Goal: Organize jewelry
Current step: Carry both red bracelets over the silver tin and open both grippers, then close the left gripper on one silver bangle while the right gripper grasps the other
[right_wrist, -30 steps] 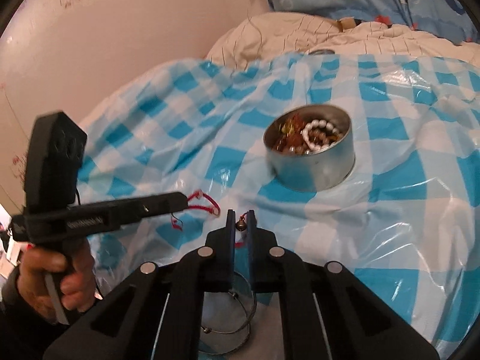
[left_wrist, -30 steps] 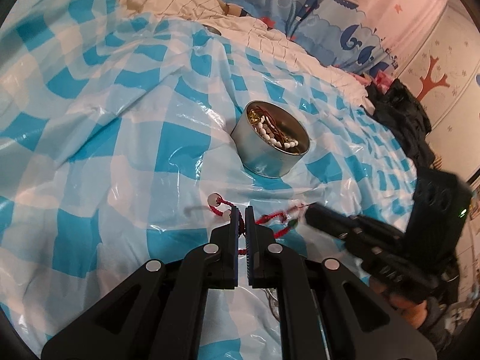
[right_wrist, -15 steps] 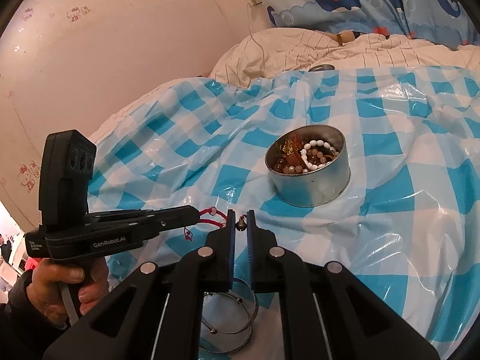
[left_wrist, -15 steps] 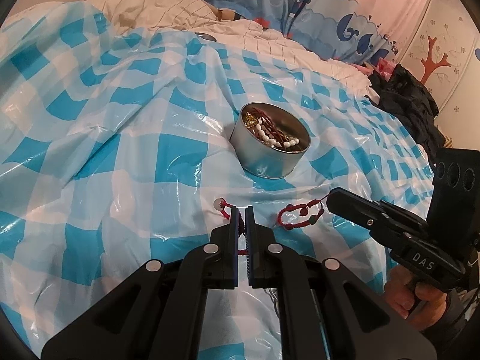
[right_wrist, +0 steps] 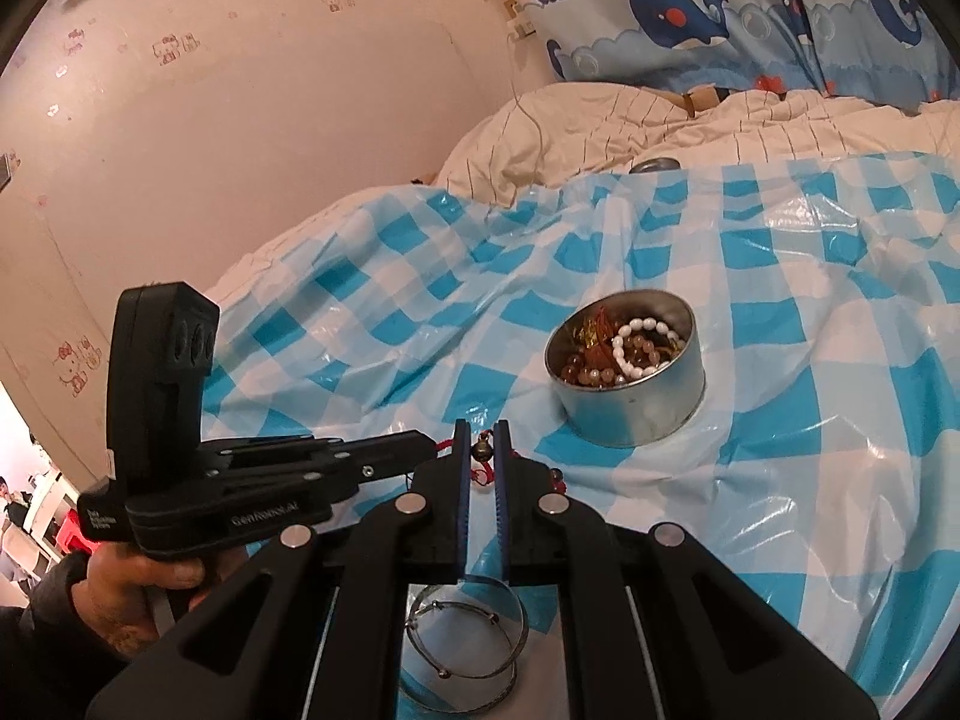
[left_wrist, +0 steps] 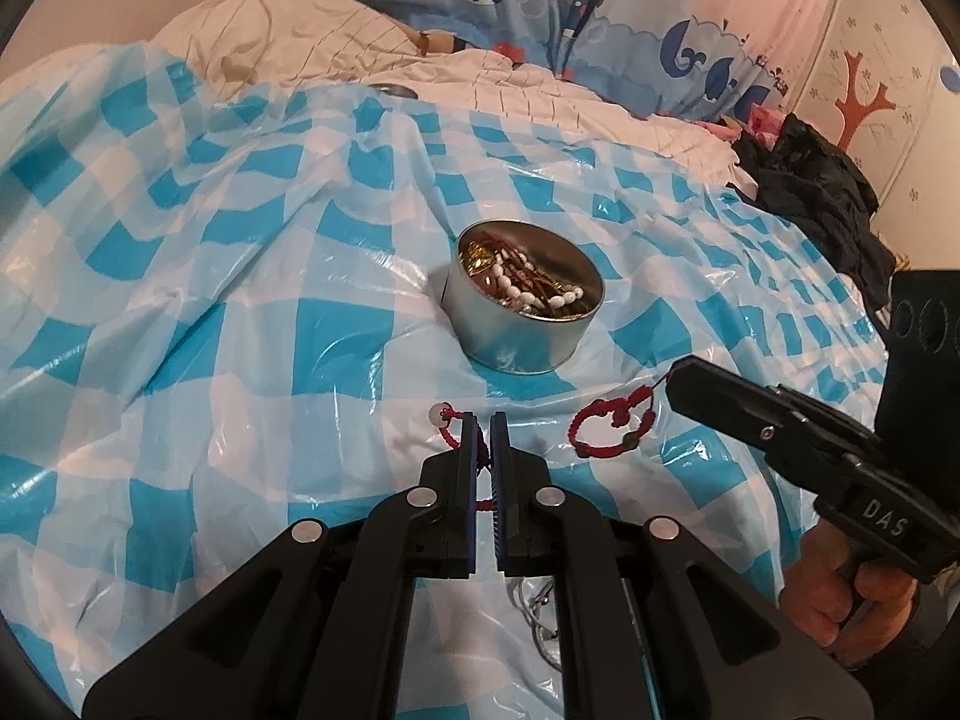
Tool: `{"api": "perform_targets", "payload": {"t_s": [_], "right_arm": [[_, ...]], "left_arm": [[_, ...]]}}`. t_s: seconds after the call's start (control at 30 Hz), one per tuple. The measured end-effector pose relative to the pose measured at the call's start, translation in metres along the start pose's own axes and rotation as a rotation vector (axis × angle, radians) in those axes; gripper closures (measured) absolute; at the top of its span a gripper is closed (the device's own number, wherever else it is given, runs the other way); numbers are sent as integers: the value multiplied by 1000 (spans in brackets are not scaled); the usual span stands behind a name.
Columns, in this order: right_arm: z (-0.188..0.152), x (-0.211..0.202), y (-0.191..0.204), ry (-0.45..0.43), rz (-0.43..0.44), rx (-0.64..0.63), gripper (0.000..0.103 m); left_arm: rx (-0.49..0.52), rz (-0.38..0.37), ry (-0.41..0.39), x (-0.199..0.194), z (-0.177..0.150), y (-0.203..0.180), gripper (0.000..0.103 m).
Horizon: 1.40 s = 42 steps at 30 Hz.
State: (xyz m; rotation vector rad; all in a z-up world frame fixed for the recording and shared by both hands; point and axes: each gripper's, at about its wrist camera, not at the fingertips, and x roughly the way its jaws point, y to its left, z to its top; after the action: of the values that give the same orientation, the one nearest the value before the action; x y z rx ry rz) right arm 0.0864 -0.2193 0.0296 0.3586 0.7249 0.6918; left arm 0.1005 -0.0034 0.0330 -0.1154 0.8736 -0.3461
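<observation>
A round metal tin (left_wrist: 521, 336) holding several bead bracelets sits on the blue-and-white checked plastic sheet (left_wrist: 252, 312); it also shows in the right wrist view (right_wrist: 630, 402). My left gripper (left_wrist: 483, 420) is shut on a red cord bracelet (left_wrist: 447, 425) with a white bead. My right gripper (right_wrist: 482, 429) is shut on another red cord bracelet (right_wrist: 483, 462) with a small dark bell; its loop (left_wrist: 612, 426) hangs from the right gripper (left_wrist: 678, 381) in the left wrist view. Both are lifted above the sheet, in front of the tin.
Thin silver wire bangles (right_wrist: 465, 648) lie on the sheet beneath my right gripper. A cream quilt (left_wrist: 336, 42) and whale-print bedding (left_wrist: 540, 6) lie behind the sheet. Dark clothes (left_wrist: 822, 192) are piled at the right. A pink wall (right_wrist: 240, 120) stands at the left.
Both grippers have risen and pulled back, each lifting its red cord bracelet off the sheet. The tin now looks farther away. The grippers sit closer together.
</observation>
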Motion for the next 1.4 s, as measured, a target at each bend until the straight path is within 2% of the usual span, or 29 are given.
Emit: {"api": "perform_targets", "payload": {"t_s": [0.2,0.4,0.8,0.93,1.0,1.07,1.1,1.13,1.27,1.33,1.4], "right_arm": [[2,-4,-2,-11,5,4,95],[13,-6,-3,-39,6,-6,95],[55,0,-37,-105,19,54,95],[70,17,-46,-99,30,61,95],[74,34,-50,-52,7,64,94],[73,46,-62,-8,-40,106,76],[70,47,-69,-8,-53,138,60],[67,46,-75,-10,-60,167,59],[68,38,-83,-29,-79,197,59],[66,32,-85,-37,-83,208,59],[61,27,-88,-29,-96,234,58]], "left_arm": [[30,4,-8,0,2,-11,99],[14,-24,-17,3,9,-15,99],[-95,-147,-162,17,68,-27,99],[-144,-176,-163,40,82,-26,99],[-173,-178,-110,56,83,-22,93],[-224,-128,-47,71,78,-14,77],[-252,-117,-32,75,75,-9,73],[-273,-110,-26,76,74,-5,66],[-263,-63,-61,59,68,0,55],[-243,-42,-77,47,63,2,52],[-209,-21,-61,40,57,3,52]]}}
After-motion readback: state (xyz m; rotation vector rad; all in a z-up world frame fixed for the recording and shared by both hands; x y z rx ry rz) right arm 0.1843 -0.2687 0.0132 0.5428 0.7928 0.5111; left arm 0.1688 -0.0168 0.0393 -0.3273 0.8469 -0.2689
